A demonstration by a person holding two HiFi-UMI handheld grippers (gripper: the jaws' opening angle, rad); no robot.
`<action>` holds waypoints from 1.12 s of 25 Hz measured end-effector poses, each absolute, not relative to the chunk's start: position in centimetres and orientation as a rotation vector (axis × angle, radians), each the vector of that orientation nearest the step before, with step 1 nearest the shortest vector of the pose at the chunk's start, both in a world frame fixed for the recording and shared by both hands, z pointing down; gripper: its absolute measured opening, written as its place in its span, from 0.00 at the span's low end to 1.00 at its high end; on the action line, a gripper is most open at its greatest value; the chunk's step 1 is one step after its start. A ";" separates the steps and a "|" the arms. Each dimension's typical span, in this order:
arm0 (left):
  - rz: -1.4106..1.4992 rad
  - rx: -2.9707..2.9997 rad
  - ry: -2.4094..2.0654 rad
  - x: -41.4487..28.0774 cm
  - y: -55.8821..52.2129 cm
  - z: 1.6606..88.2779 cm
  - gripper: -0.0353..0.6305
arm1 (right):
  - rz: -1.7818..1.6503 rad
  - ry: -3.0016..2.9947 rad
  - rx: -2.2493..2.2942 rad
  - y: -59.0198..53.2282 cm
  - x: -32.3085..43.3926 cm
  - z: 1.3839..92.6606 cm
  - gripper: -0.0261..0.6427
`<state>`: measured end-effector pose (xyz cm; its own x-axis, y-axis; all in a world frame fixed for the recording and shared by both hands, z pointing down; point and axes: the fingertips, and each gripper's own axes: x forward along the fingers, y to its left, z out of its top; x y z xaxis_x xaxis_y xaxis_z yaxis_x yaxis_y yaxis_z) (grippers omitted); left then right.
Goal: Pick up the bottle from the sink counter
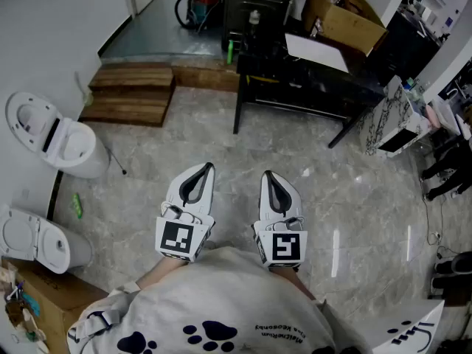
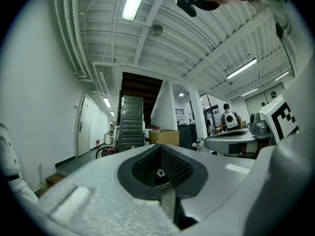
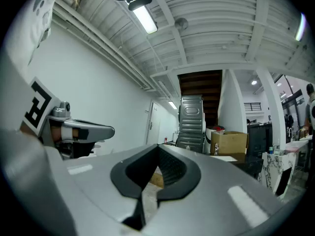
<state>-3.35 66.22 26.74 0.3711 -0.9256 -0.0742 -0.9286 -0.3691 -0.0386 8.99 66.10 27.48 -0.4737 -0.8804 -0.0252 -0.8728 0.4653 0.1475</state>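
No sink counter and no bottle that I can tie to one shows in any view. In the head view both grippers are held level, side by side, just in front of the person's chest and over the grey marble floor. My left gripper (image 1: 209,167) has its jaws pressed together with nothing between them. My right gripper (image 1: 267,174) also has its jaws together and empty. In the left gripper view the left gripper (image 2: 160,146) points down a white corridor. The right gripper (image 3: 158,146) faces the same way in its own view.
Two white toilets (image 1: 55,136) (image 1: 33,238) stand on the floor at the left, beside a small green object (image 1: 77,205). Wooden steps (image 1: 131,93) lie at the far left. Ahead are a black table (image 1: 302,80) and a cardboard box (image 1: 343,17). A cardboard box (image 1: 44,301) sits near left.
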 end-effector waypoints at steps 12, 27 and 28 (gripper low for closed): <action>0.078 -2.544 1.727 -1.7 66.2 27.1 0.05 | -0.237 -2.692 1.542 66.0 10.0 27.5 0.04; 0.116 -2.562 1.715 -2.7 59.7 27.7 0.05 | -0.274 -2.705 1.543 60.2 9.0 27.6 0.04; 0.119 -2.563 1.709 -2.8 58.7 27.4 0.05 | -0.282 -2.701 1.552 59.2 8.9 27.5 0.04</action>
<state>-2.79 58.67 27.42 0.3829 -0.9187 -0.0968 -0.9232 -0.3842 -0.0064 8.94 59.20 27.49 -0.5077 -0.8580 -0.0780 -0.8556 0.4915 0.1625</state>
